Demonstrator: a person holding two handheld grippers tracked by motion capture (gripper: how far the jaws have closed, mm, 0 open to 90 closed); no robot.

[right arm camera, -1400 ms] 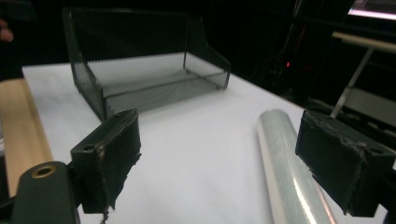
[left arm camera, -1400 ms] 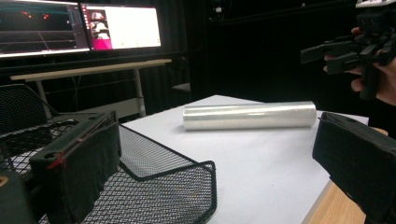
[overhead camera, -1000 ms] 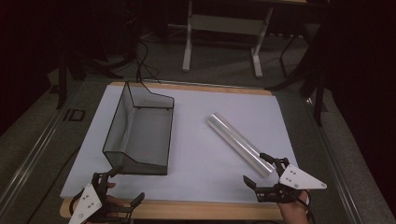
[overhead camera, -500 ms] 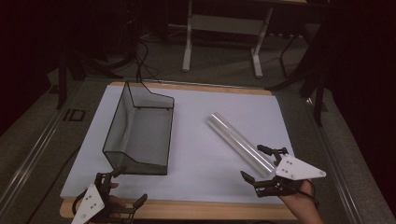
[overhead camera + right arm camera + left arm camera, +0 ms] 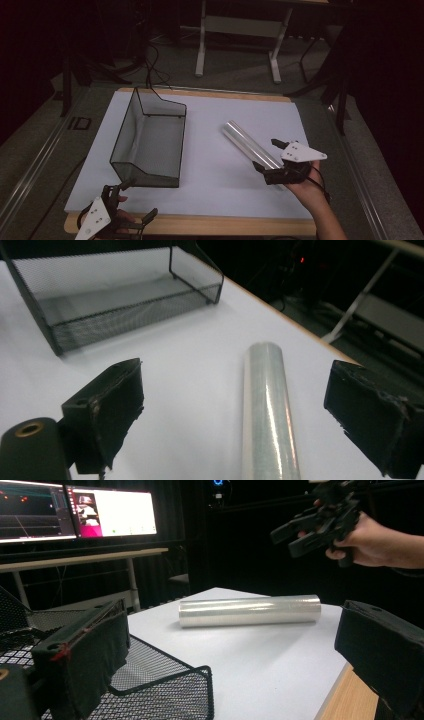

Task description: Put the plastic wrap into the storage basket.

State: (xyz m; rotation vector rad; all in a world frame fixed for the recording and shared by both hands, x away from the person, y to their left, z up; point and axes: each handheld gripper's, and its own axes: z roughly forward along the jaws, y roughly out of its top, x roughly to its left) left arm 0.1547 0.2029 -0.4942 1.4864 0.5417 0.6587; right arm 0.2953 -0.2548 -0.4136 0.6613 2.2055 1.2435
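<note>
Both pairs of jaws stood wide apart, the right gripper (image 5: pixel 267 156) straddling the near end of one clear film roll (image 5: pixel 250 144), above it. One white-covered table (image 5: pixel 210 130) in a dark room carried that roll, lying right of one black mesh tray (image 5: pixel 150 145); the left gripper (image 5: pixel 135 202) hung just beyond the tray's near end.

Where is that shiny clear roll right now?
The roll lies on the white table, right of the mesh tray, its near end between the open right gripper's fingers.
</note>
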